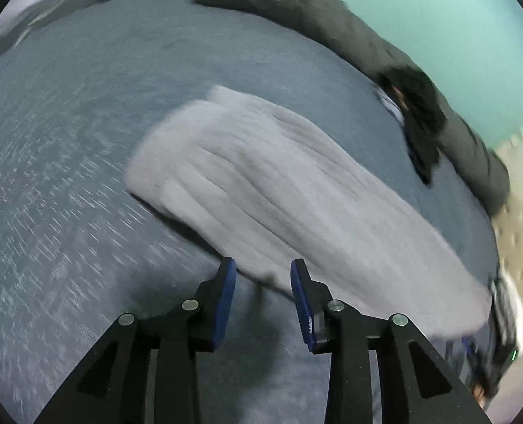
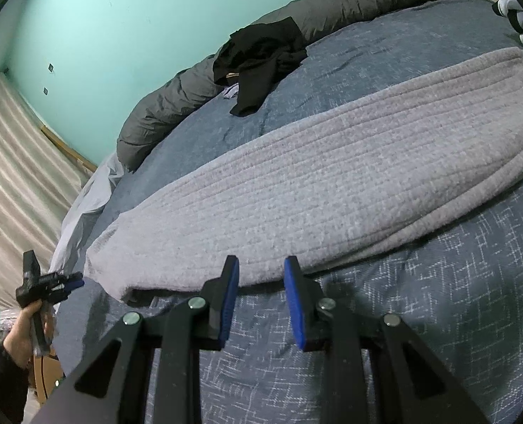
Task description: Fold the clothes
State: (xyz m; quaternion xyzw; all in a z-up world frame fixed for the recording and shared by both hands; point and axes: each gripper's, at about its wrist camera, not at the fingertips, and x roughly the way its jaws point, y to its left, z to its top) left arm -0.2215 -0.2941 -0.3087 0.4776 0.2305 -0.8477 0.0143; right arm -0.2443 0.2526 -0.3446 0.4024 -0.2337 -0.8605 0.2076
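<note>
Starting on my left: my left gripper (image 1: pixel 263 275) has its blue-padded jaws spread apart with nothing between them, hovering just above the blue patterned bedspread (image 1: pixel 67 176). The grey ribbed garment (image 1: pixel 261 190), folded into a long strip, lies straight ahead of those fingertips, its near edge just beyond them, running away to the right. The picture here is smeared, so finer detail escapes me. Moving right, my right gripper (image 2: pixel 261 275) is open too, empty, its tips just at the garment's (image 2: pixel 314 190) near long edge. From here the strip stretches across in front of me, one end ahead-left, the other far right. Beyond it, a crumpled black garment (image 2: pixel 261 63) sits against a dark grey rolled duvet (image 2: pixel 176 102).
</note>
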